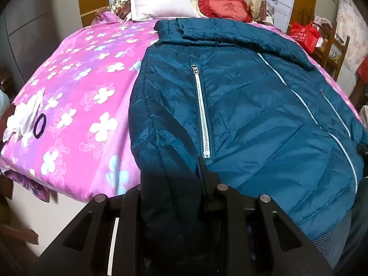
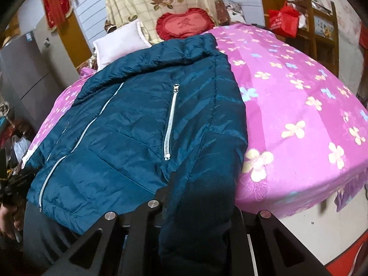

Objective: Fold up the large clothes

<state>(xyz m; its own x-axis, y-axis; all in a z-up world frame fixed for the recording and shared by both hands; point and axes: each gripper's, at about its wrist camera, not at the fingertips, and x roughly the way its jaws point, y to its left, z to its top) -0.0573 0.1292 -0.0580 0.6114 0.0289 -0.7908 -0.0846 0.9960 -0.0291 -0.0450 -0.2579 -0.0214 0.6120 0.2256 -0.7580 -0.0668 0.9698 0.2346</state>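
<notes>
A large teal padded jacket lies front-up on the pink flowered bed, collar far, hem hanging over the near edge. It also shows in the right wrist view. My left gripper is shut on the jacket's left sleeve, which fills the space between its fingers. One finger shows beside the white pocket zip. My right gripper is shut on the jacket's right sleeve. Its left finger shows; the other is hidden by cloth.
A pink bedspread covers the bed. On it lie a white cloth and a black hair tie at the left edge. A white pillow and red heart cushion sit at the head. A wooden chair stands right.
</notes>
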